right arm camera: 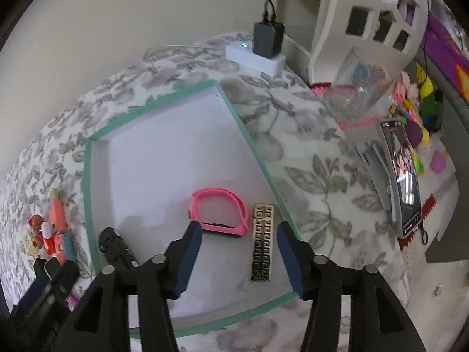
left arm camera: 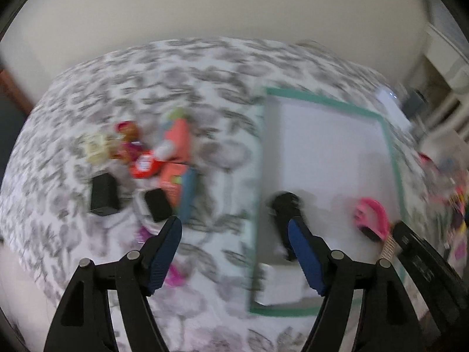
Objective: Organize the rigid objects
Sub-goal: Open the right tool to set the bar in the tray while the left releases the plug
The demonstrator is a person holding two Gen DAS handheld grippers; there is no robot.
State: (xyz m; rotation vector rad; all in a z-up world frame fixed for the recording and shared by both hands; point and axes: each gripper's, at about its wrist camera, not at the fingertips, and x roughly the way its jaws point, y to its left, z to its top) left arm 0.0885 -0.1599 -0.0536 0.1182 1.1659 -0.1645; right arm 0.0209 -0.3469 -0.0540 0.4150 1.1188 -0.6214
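Note:
A white box with a green rim [right arm camera: 234, 114] lies on the flowered cloth; it also shows in the blurred left wrist view [left arm camera: 390, 138]. Inside lie a pink watch band [right arm camera: 218, 214], a gold patterned bar [right arm camera: 261, 243] and a black cylinder [right arm camera: 115, 245]. My right gripper [right arm camera: 239, 230] is open and empty above the box, the bar between its fingers. My left gripper [left arm camera: 234, 227] is open and empty over the box's left rim. Left of the box sits a pile of small objects: an orange toy [left arm camera: 176, 138], a red item [left arm camera: 145, 164], two black blocks [left arm camera: 102, 195].
A white power strip with a black adapter [right arm camera: 265, 44] sits at the table's far edge. A white basket [right arm camera: 369, 14], a phone [right arm camera: 403, 176], a clear plastic container [right arm camera: 360, 94] and colourful toys [right arm camera: 416, 117] crowd the right side. A wall stands behind the table.

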